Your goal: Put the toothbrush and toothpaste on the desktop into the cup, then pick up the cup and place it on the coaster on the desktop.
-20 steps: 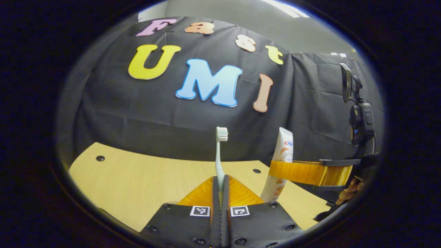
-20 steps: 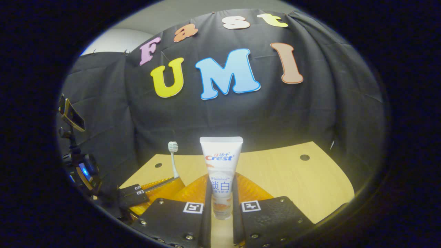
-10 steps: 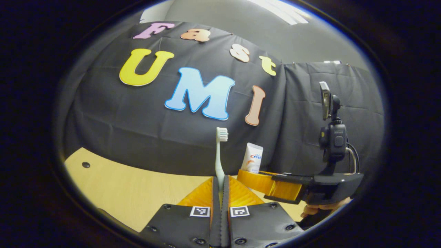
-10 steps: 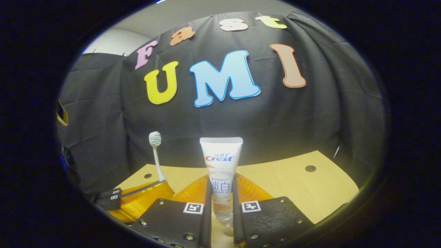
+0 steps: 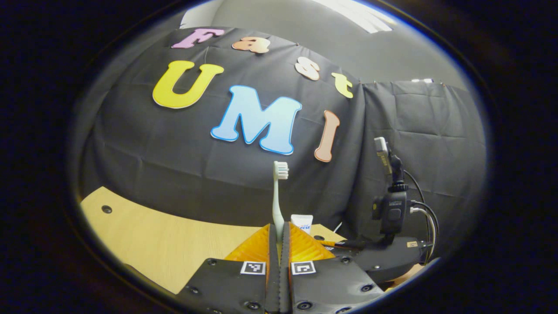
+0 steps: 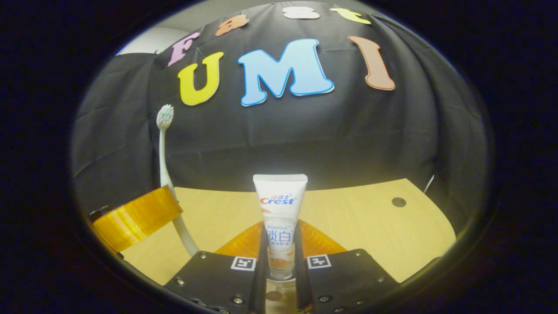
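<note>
We have the left tongs [image 5: 279, 231] pinching the toothbrush [image 5: 277, 196] upright by its handle and the right tongs [image 6: 279, 257] pinching the toothpaste tube [image 6: 280, 218] upright, both lifted above the wooden counter [image 6: 370, 226], so we judge the step in hand to be carrying the two items to the cup. Next we must find the cup, bring each item over its mouth and release it inside. The left gripper view adds the other gripper's mounted camera unit [image 5: 389, 205] beyond the toothpaste, while the right gripper view gives the toothbrush bristles [image 6: 165, 117] side-on.
</note>
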The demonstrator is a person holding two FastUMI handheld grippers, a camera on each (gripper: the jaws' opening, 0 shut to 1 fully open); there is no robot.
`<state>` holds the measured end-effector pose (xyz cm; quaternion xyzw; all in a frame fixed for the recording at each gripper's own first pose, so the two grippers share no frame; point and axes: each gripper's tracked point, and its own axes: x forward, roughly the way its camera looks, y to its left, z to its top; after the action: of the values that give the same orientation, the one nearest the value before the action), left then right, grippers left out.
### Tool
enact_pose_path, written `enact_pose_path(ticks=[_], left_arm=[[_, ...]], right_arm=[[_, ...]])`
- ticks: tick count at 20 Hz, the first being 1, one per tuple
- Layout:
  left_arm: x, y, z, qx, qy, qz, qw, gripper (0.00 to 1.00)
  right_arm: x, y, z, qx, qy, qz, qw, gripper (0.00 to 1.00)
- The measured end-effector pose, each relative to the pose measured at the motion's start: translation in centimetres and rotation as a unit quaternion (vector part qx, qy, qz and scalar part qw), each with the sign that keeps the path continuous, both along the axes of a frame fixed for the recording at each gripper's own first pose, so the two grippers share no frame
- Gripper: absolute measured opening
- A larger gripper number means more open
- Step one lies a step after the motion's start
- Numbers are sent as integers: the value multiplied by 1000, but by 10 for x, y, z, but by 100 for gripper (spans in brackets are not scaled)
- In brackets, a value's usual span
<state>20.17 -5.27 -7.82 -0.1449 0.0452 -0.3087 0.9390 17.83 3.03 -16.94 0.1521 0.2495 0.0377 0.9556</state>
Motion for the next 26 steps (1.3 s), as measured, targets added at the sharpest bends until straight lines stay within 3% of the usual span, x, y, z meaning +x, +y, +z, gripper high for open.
enact_pose_path(ticks=[1,2,10,11,12,13,15,17,24,26], left_arm=[[1,0,0,-1,1,-1,1000,7],[2,0,-1,-1,3,1,1000,7],[10,8,-9,2,10,7,1000,7],[11,8,-11,3,11,8,1000,7],[12,9,-12,4,12,9,1000,7],[12,10,-13,5,13,9,1000,7],[15,12,-15,7,13,12,1000,7],[15,13,-16,8,18,12,1000,7],[21,1,-22,0,21,3,1000,7],[24,-5,-23,-7,22,0,1000,7]], right_arm=[[0,0,-5,-6,8,3,1000,32],[-5,1,-11,-11,16,4,1000,29],[-18,0,-39,-39,69,25,997,35],[-19,-1,-39,-42,72,27,996,27],[-20,0,-40,-43,73,29,996,37],[-21,-1,-40,-47,74,31,996,31],[-20,-2,-36,-55,63,30,996,45],[-24,-8,-25,-61,55,26,996,49],[-55,-40,17,-29,27,-38,998,75],[-67,-49,24,-14,26,-57,998,76]])
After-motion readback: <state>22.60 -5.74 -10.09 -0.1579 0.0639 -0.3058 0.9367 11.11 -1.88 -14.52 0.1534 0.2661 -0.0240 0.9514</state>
